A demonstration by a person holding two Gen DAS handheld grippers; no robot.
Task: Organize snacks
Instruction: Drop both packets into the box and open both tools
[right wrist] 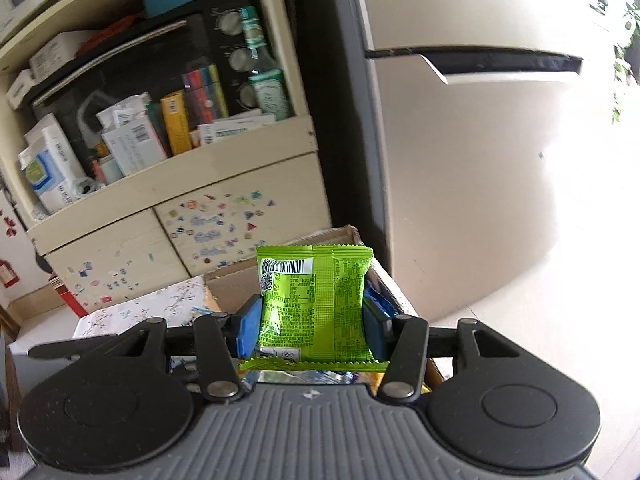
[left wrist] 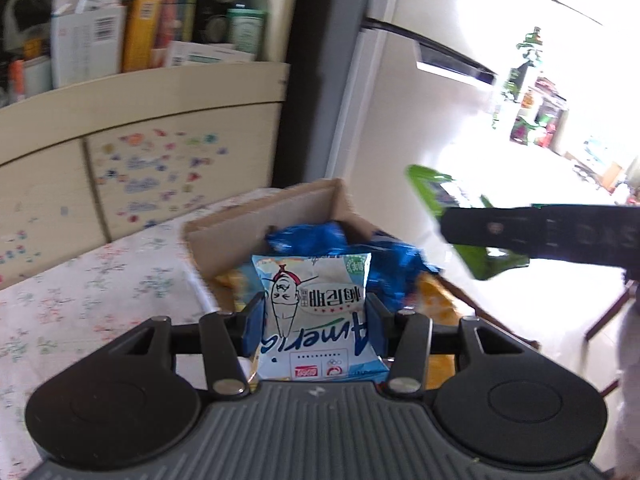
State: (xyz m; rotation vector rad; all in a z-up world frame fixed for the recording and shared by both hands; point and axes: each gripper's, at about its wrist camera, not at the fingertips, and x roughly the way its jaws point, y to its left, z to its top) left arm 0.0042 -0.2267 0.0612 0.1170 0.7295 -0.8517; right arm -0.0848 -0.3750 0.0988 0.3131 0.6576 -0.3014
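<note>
cream laminate shelving (right wrist: 168,184) behind, crammed with boxes, books and a green-labelled glass bottle (right wrist: 266,80), small coloured stickers scattered over its lower doors; beside it a smooth, pale refrigerator (right wrist: 480,160) with a dark recessed handle slot. below, table (left wrist: 80,280) under a white cloth printed with faint pink and green flowers. at the table's edge, open brown cardboard box (left wrist: 256,216) with matte, creased walls, holding crinkly glossy blue packets (left wrist: 316,236) and yellow-orange ones (left wrist: 434,300), their print too blurred to read. left tongs (left wrist: 314,320) closed partway on a pale blue and white snack packet (left wrist: 316,308), blue pads pressed against its two sides, held above the open box; pillow-shaped foil, seen upside down, with a cartoon face in a red cap, large blue letters reading "americ", chinese characters in a white oval, a green round seal at one corner and a small red logo near the bottom seam. right tongs (right wrist: 312,320) likewise clamped on a lime-green snack packet (right wrist: 316,304), puffy and square with serrated crimped seams, held over the same box; back side showing, with a white barcode strip, a qr code and dense fine print too small to read. from the left wrist view, same green packet (left wrist: 430,190) seen edge-on to the right of the box, gripped by a dark finger (left wrist: 520,228).
</note>
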